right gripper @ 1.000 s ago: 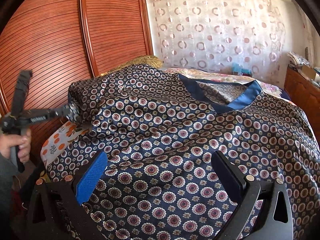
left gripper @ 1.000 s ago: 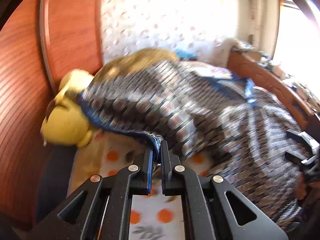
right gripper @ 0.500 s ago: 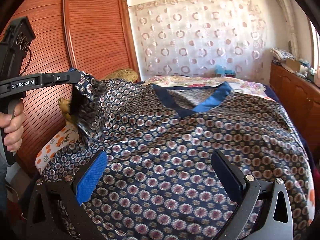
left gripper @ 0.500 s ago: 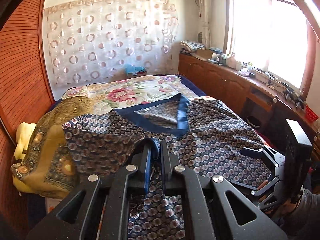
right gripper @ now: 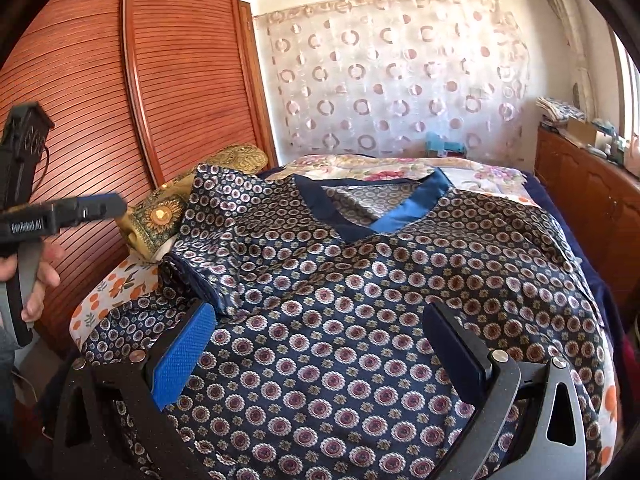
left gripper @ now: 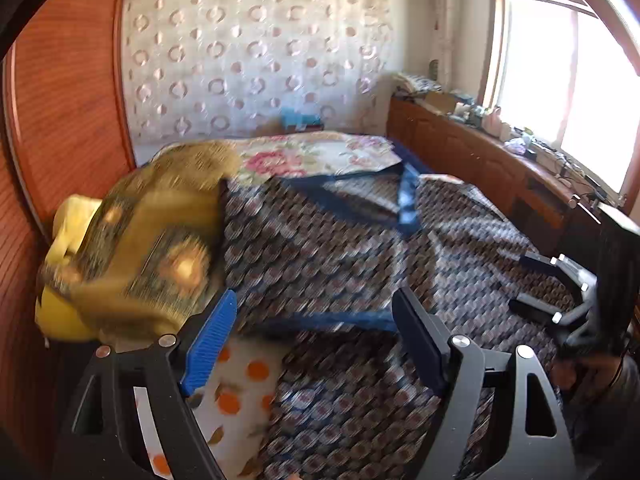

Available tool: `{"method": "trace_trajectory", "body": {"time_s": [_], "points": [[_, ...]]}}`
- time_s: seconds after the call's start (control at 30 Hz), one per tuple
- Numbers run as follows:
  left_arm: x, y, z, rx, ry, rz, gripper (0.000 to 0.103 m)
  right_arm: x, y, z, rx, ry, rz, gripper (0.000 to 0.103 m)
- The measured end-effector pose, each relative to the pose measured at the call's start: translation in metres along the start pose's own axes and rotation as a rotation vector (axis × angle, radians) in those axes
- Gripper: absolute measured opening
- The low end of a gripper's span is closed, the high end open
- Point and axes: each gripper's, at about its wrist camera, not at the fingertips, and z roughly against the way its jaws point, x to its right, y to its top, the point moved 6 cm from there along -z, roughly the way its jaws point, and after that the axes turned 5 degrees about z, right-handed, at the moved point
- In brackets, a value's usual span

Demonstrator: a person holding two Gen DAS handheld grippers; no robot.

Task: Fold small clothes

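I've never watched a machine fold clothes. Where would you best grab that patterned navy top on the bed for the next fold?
Probably the far sleeve edge of the patterned top, on the window side, coming in low from that side. There the cloth lies flat and unfolded, while the other sleeve is already folded inward. The open right gripper hovers nearest; the left gripper has just opened, empty.

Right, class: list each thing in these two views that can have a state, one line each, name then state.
patterned top: spread flat on the bed, sleeve folded in over the body
sleeve: released, lying on the top
left gripper: open, jaws just opened, nothing between them
right gripper: open, empty, above the top
gold cushion: lying beside the top
wardrobe door: shut
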Motion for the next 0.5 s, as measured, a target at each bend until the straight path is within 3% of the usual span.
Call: {"method": "trace_trajectory", "body": {"time_s": [0.17,0.27,0.43,0.5], "points": [[-0.027,-0.037,-0.006,-0.051,0.044,0.022,0.081,-0.017,0.019,-0.016,-0.023,0.065,0.069,0.102],[-0.038,-0.055,-0.011,-0.078,0.05,0.042,0.081,-0.036,0.033,-0.031,-0.044,0.14,0.122,0.095],[-0.054,-0.077,-0.014,-0.102,0.075,0.064,0.081,-0.074,0.057,-0.067,-0.093,0.253,0.227,0.067],[-0.061,-0.081,-0.012,-0.101,0.08,0.078,0.081,-0.091,0.065,-0.087,-0.123,0.304,0.252,0.062]]}}
